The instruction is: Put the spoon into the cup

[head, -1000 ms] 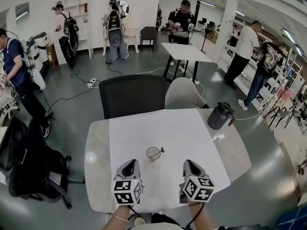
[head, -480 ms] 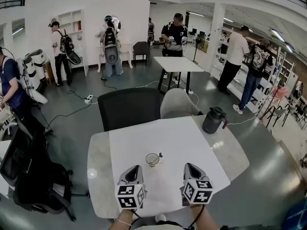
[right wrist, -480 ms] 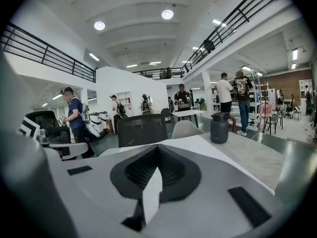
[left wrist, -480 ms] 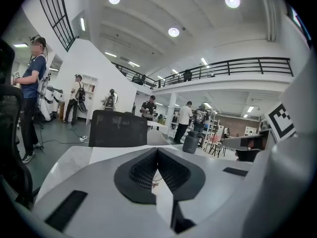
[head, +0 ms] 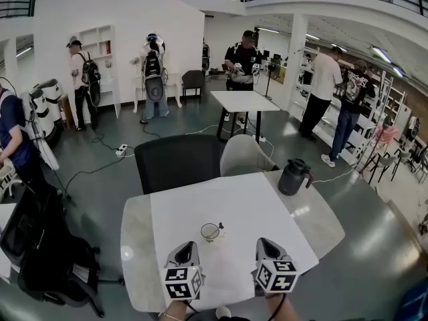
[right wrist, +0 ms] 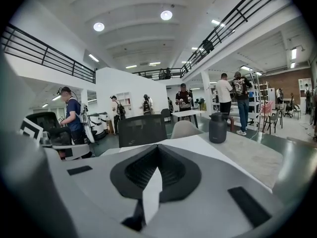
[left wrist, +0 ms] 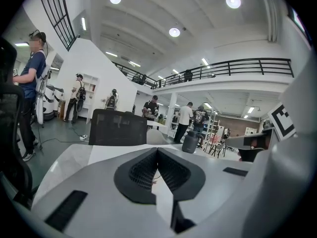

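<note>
A small clear cup [head: 210,231] stands on the white sheet [head: 234,202] in the middle of the table. The spoon's dark handle end [head: 220,225] sticks up over the cup's right rim; its bowl is too small to make out. My left gripper [head: 187,245] lies on the table just in front of the cup and a little to its left, jaws shut and empty. My right gripper [head: 262,242] rests to the cup's front right, also shut and empty. In both gripper views the jaws [left wrist: 157,150] [right wrist: 158,148] meet at their tips with nothing between them.
A dark jug [head: 293,176] stands at the table's far right corner. A black chair [head: 177,160] and a beige chair [head: 244,154] are pushed in at the far side. The marble table edge [head: 134,233] shows left of the sheet. Several people stand around the room beyond.
The head view has tilted up, so the table sits lower in the picture. Both grippers stay shut and empty near the front edge; the cup and spoon have not moved.
</note>
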